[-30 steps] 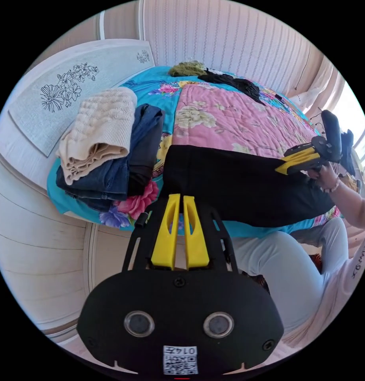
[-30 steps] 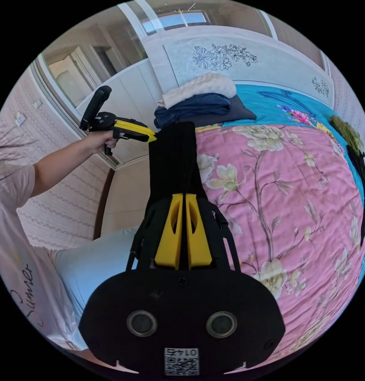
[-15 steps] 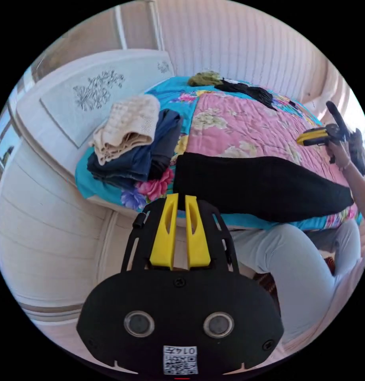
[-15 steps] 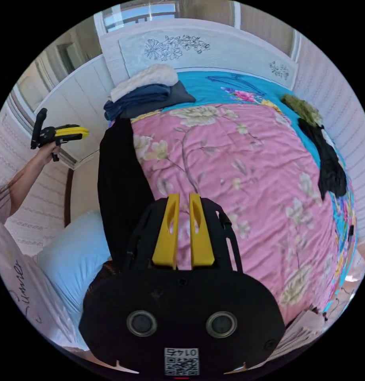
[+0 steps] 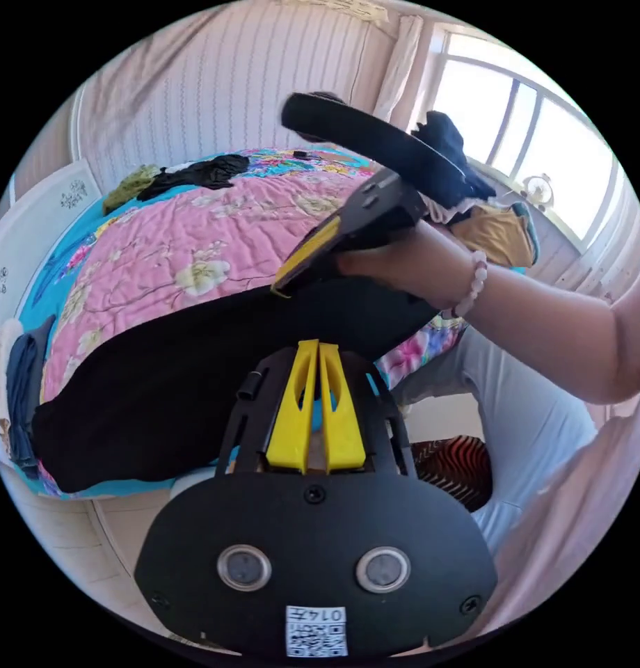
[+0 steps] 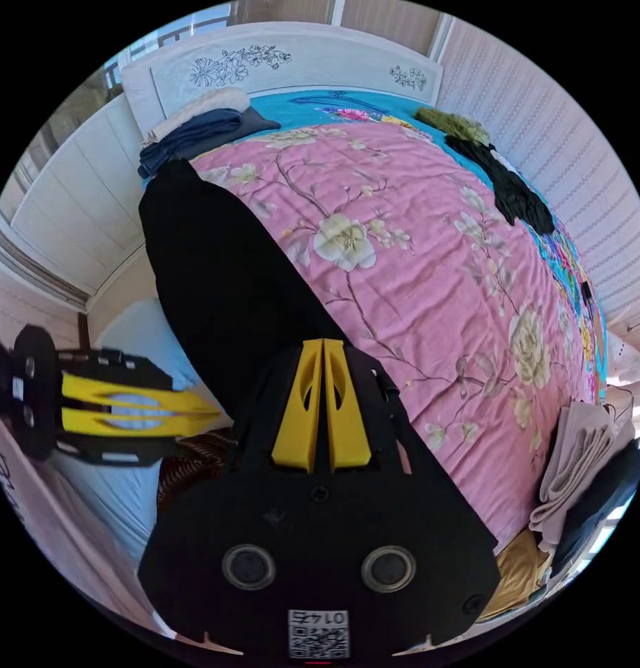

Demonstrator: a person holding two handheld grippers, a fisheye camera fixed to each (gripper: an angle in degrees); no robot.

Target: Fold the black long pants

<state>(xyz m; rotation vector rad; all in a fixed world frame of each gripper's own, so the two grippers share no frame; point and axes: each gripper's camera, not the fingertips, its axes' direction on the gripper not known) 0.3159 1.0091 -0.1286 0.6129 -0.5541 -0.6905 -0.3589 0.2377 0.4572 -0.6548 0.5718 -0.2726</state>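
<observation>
Black cloth runs along the near edge of the bed point(image 5: 195, 229) in my left gripper view — the pants point(image 5: 160, 390) lie as one long band, their long axis following that edge from the folded pile point(image 5: 17, 376) at the headboard end towards the foot. My left gripper point(image 5: 318, 348) points at the band from off the bed's side, jaws together with nothing between them; the tips sit just short of the cloth, as far as I can judge. The right gripper point(image 5: 289, 278) crosses above it, held in a hand point(image 5: 410, 261), its tip over the far edge of the band; I cannot tell from here whether those jaws are apart.

From the right gripper view the same band point(image 6: 216, 264) stretches away from my jaws towards the headboard point(image 6: 299, 59), so its length lies straight ahead of them. The right gripper point(image 6: 323, 344) has its jaws pressed together and empty, I judge, hovering over the near end of the pants. The left gripper point(image 6: 209, 412) comes in from the bed's side, jaws closed, beside that same end. Both are near it — the right one nearer, I'd say.

Each housing carries a small code sticker, which I leave unread.
</observation>
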